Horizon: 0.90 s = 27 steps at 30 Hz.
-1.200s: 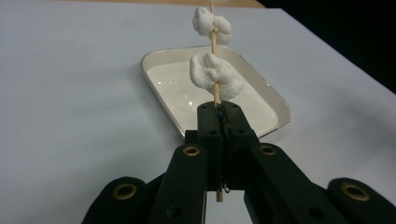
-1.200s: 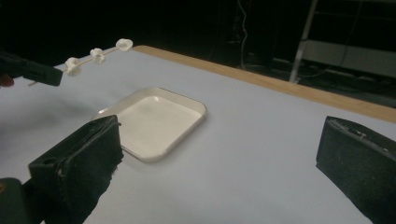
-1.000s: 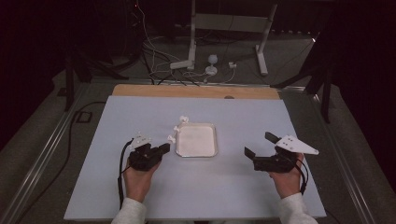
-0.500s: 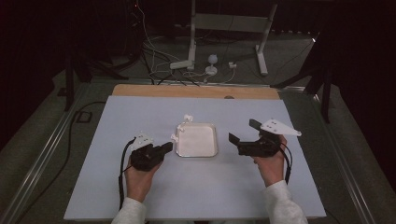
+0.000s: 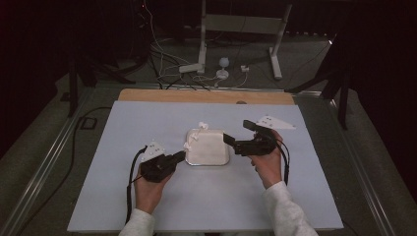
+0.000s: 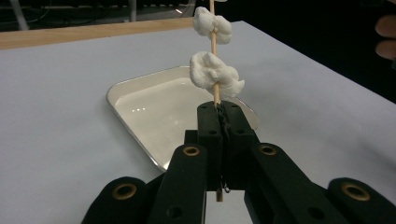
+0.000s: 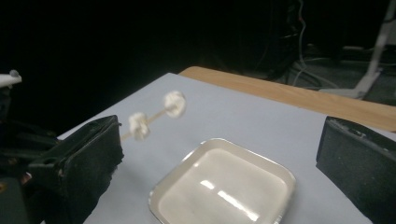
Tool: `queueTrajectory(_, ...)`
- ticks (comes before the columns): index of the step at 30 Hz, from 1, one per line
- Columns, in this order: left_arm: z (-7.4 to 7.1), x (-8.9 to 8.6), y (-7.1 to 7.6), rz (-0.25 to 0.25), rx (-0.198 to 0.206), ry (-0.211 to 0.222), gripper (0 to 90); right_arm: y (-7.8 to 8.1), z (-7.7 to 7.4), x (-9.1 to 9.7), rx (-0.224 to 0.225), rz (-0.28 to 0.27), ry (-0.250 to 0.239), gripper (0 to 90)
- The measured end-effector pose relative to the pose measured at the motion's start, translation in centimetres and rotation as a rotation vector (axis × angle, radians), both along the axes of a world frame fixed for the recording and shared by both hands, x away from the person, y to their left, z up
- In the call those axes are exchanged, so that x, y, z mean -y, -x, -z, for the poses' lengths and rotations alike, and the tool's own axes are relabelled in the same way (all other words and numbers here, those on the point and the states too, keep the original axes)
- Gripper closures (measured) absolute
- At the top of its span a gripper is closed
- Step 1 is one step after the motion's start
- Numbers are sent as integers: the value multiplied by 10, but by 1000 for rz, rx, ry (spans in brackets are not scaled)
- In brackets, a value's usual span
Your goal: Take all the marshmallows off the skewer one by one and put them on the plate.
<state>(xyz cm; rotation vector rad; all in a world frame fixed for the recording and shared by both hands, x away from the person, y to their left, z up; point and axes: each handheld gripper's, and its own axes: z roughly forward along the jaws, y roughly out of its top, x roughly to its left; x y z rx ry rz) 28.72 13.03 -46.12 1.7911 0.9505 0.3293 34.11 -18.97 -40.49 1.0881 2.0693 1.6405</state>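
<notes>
**Between shut jaws, a skewer slants up over the tray**

Between the left gripper's (image 6: 219, 112) jaws a thin wooden skewer (image 6: 214, 44) is clamped near its lower end; the jaws meet tight on it, with a short stub sticking out below them. From that grip the stick runs straight up and away along the gripper's own line. In the high view it lies slanted across the tray's left edge, from the gripper (image 5: 178, 156) up and right toward the far corner. Two white lumps (image 6: 214, 72) are threaded on it, one just above the jaws and one nearer the tip; they look soft and puffy, irregular, with a matte surface. The stick is pale, smooth and round.

The right gripper (image 5: 237, 134) has its jaws spread wide, nothing between them. It hangs over the tray's right edge, its two black jaws pointing left toward the skewer. Its own view looks between those jaws at the tray (image 7: 159, 196) and the skewer beyond.

The tray (image 5: 209, 162) is shallow, square with rounded corners, glossy white inside with a bright metal rim, and sits in the middle of the board. The board (image 5: 123, 123) is flat, matte, pale blue-grey, with a strip of bare wood along its far edge. No writing can be read anywhere
</notes>
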Motion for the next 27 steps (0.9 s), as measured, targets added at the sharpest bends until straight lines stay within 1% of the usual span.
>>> queueTrajectory(1, 0, 1, 0, 6, 1, 2, 892, 0, 0, 0, 0, 0, 0, 0)
queueTrajectory(2, 1, 1, 1, 11, 4, 2, 892, -4, -1, -4, -15, -9, -5, 3)
queueTrajectory(3, 1, 3, 1, 16, 5, 2, 892, -4, -1, -4, -15, -9, -5, 3)
queueTrajectory(5, 1, 5, 2, 26, 11, 0, 892, -7, -1, -8, -29, -27, 1, 42)
queueTrajectory(6, 1, 6, 2, 31, 14, 1, 892, -10, -1, -12, -50, -40, 3, 65)
queueTrajectory(7, 1, 7, 3, 36, 15, 1, 892, -10, -1, -12, -50, -40, 3, 65)
queueTrajectory(9, 1, 9, 3, 43, 17, 4, 892, -11, -1, -20, -62, -60, 21, 137)
queueTrajectory(11, 2, 11, 4, 54, 25, 4, 892, -12, 0, -25, -73, -68, 31, 171)
queueTrajectory(12, 2, 12, 5, 61, 28, 2, 892, -12, 0, -25, -73, -68, 31, 171)
queueTrajectory(13, 2, 14, 6, 67, 32, 5, 892, -13, 1, -31, -86, -63, 42, 220)
queueTrajectory(14, 2, 15, 6, 76, 37, 5, 892, -13, 1, -31, -86, -63, 42, 220)
queueTrajectory(15, 2, 16, 7, 82, 44, 1, 892, -14, 2, -35, -92, -50, 54, 301)
queueTrajectory(16, 2, 17, 7, 88, 47, 2, 892, -15, 2, -37, -104, -52, 43, 347)
queueTrajectory(17, 2, 18, 7, 98, 52, 4, 892, -17, 3, -38, -124, -66, 27, 381)
queueTrajectory(19, 1, 18, 8, 116, 69, 7, 892, -21, 4, -39, -168, -81, 10, 433)
queueTrajectory(20, 1, 18, 8, 119, 70, 10, 893, -23, 5, -40, -186, -96, -3, 481)
queueTrajectory(21, 1, 18, 8, 119, 70, 10, 893, -23, 5, -40, -186, -96, -3, 481)
queueTrajectory(22, 1, 17, 8, 120, 72, 13, 893, -25, 7, -41, -223, -114, -12, 579)
queueTrajectory(23, 1, 17, 8, 120, 73, 15, 893, -25, 7, -41, -237, -118, -19, 626)
queueTrajectory(24, 2, 15, 8, 124, 73, 22, 893, -25, 7, -41, -248, -121, -23, 652)
queueTrajectory(25, 2, 15, 8, 124, 73, 22, 893, -25, 7, -41, -248, -121, -23, 652)
queueTrajectory(26, 3, 15, 8, 126, 72, 22, 894, -26, 8, -41, -271, -114, -30, 699)
queueTrajectory(27, 4, 15, 7, 130, 73, 18, 894, -26, 8, -41, -271, -114, -30, 699)
